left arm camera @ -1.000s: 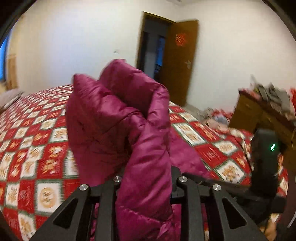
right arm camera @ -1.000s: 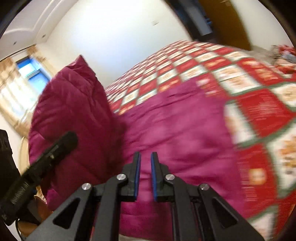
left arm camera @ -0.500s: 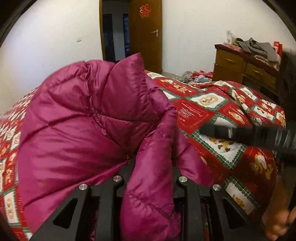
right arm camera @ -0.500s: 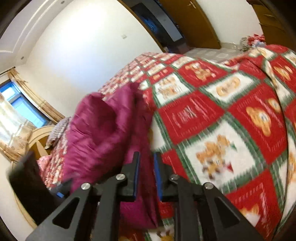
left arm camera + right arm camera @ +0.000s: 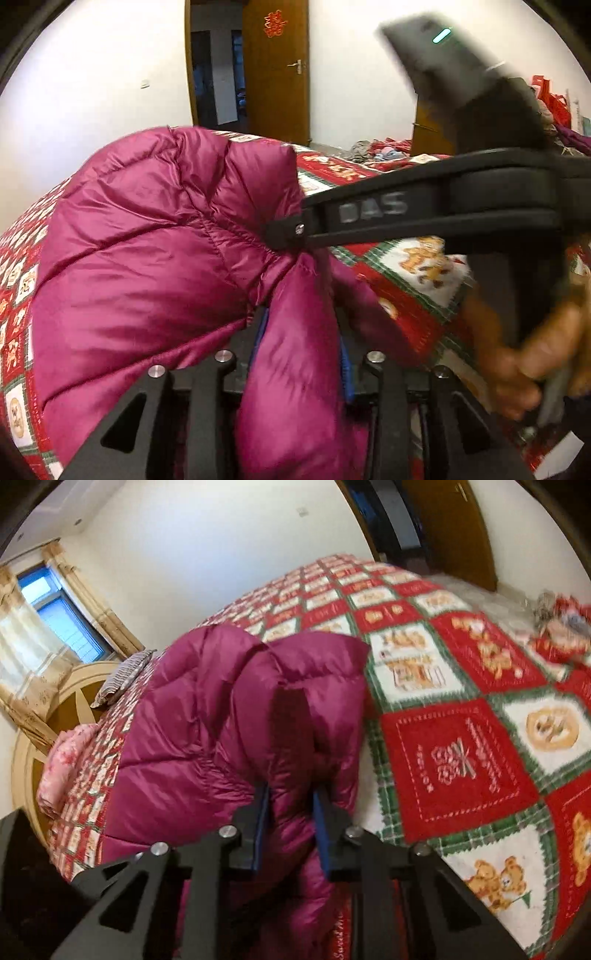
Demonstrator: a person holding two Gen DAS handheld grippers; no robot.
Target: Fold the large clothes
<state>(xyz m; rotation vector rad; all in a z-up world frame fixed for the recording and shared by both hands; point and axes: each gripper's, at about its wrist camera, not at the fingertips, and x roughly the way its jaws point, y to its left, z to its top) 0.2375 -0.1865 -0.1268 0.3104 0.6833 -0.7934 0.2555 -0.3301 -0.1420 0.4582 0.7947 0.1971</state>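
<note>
The magenta puffer jacket (image 5: pixel 155 266) lies bunched on the bed, over a red, white and green bear-print quilt (image 5: pixel 461 760). In the left wrist view a fold of it stands between the left gripper (image 5: pixel 299 354) jaws, which have just been opening; whether the pads still press the cloth I cannot tell. Only this view shows the right gripper (image 5: pixel 284 232) from the side, its tip at the jacket's stitched edge, and the blurred hand (image 5: pixel 532 354) holding it at right. The right wrist view shows a jacket fold filling the gap of the right jaws, which have just been opening too and appear clamped on it. It alone shows a curtained window (image 5: pixel 55 620) far left, a headboard (image 5: pixel 40 738) and a pillow (image 5: pixel 122 675). A brown door (image 5: pixel 275 70) stands open in the white far wall.
</note>
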